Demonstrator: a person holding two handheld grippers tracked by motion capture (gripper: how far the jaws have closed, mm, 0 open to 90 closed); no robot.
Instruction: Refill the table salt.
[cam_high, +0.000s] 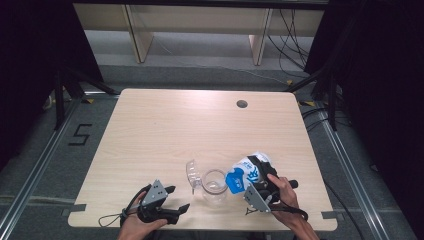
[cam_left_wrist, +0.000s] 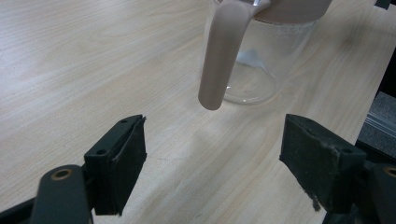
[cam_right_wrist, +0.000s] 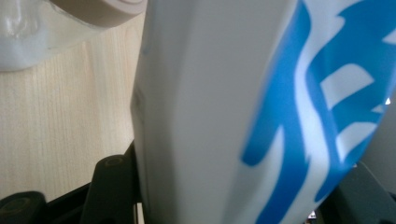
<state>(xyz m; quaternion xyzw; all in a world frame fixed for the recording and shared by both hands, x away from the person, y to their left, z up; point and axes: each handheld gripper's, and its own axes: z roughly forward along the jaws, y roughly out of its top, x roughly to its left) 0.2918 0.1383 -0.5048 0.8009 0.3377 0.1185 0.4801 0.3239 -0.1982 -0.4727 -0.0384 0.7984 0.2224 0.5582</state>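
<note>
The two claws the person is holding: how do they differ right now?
The right claw is clamped on a blue-and-white carton, tipped toward the glass jug; the left claw holds nothing, its jaws wide open. The right claw is raised over the table; the left claw sits low near the table's front edge. Both are black and hand-held.

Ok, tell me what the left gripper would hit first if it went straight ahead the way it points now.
Probably the beige handle of the clear glass jug: in the left gripper view it hangs ahead, roughly between the open jaws of the left gripper. Depth is unclear, so it might slide under the handle's tip and meet the jug's wall instead.
</note>
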